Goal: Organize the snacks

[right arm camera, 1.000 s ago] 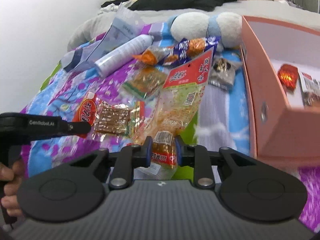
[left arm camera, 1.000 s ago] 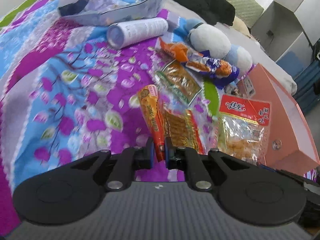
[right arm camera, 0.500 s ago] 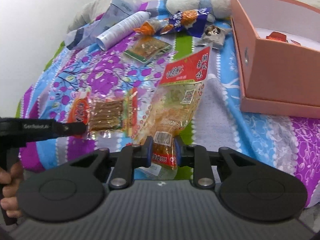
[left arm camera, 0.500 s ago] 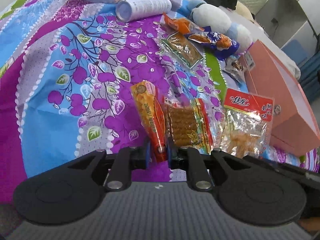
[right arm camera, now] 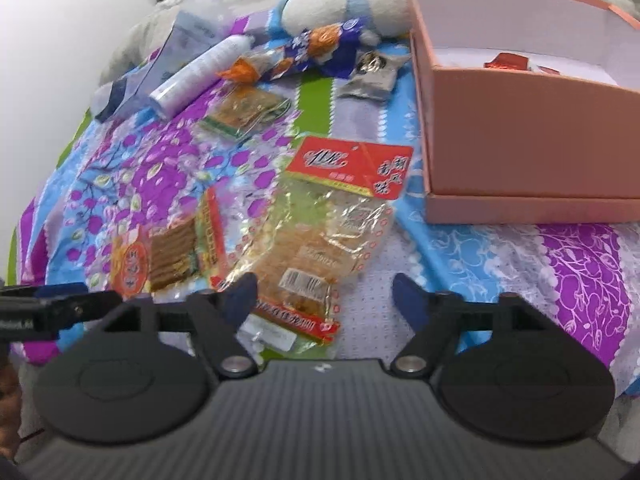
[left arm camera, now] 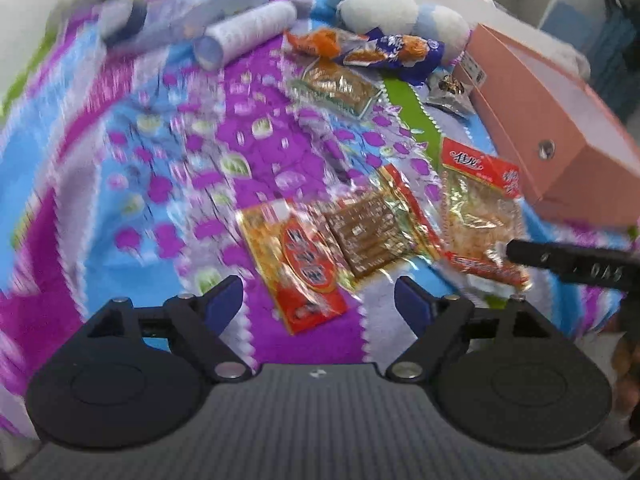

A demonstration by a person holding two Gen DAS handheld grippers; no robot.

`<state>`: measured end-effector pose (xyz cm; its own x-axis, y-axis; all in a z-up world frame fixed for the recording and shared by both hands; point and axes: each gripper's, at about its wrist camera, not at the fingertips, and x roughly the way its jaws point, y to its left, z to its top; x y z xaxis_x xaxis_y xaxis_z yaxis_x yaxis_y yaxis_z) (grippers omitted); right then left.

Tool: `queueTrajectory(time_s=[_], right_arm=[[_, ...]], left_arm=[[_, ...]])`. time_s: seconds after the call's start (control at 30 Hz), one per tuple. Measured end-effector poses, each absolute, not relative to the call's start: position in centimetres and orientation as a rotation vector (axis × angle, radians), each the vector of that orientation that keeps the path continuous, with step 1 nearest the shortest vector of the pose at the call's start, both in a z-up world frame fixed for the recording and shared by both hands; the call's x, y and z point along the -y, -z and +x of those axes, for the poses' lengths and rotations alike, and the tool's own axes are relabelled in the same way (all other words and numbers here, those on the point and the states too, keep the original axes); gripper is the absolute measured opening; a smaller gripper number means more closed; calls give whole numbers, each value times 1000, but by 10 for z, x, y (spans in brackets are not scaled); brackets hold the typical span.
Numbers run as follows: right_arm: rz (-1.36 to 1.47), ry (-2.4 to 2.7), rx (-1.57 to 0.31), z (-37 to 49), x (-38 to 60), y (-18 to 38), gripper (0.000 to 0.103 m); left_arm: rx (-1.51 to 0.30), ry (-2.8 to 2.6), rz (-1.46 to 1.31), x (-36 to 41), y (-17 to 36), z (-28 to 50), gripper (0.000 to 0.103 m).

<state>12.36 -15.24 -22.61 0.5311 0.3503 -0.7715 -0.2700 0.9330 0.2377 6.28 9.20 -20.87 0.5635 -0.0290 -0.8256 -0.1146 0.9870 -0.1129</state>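
Note:
My left gripper is open and empty above the near end of a long orange-and-red snack packet, which lies flat on the bedspread beside a brown-strip packet. My right gripper is open and empty over the near end of a large clear packet with a red header; this packet also shows in the left wrist view. The pink open box stands to the right with a few red packets inside.
Farther back lie a green-edged packet, a blue-orange packet, a small silver packet, a white tube, a clear pouch and a white-blue plush toy. The bed edge is just below both grippers.
Both grippers have opened and let go of their packets, which now lie flat on the bedspread. Both cameras have shifted, and the left view is blurred by motion.

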Motion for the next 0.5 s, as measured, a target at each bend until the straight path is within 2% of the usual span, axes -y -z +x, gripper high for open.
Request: queueTrajectory(time_s=[0.1, 0.33, 0.5], right_arm=[[115, -381, -942, 127, 153, 227, 78], [122, -386, -949, 137, 144, 231, 78], [85, -403, -940, 140, 138, 231, 78]], left_arm=[[-950, -7, -44, -86, 203, 68, 92], [-871, 122, 265, -56, 202, 82, 96], [-907, 210, 427, -39, 220, 97, 97]])
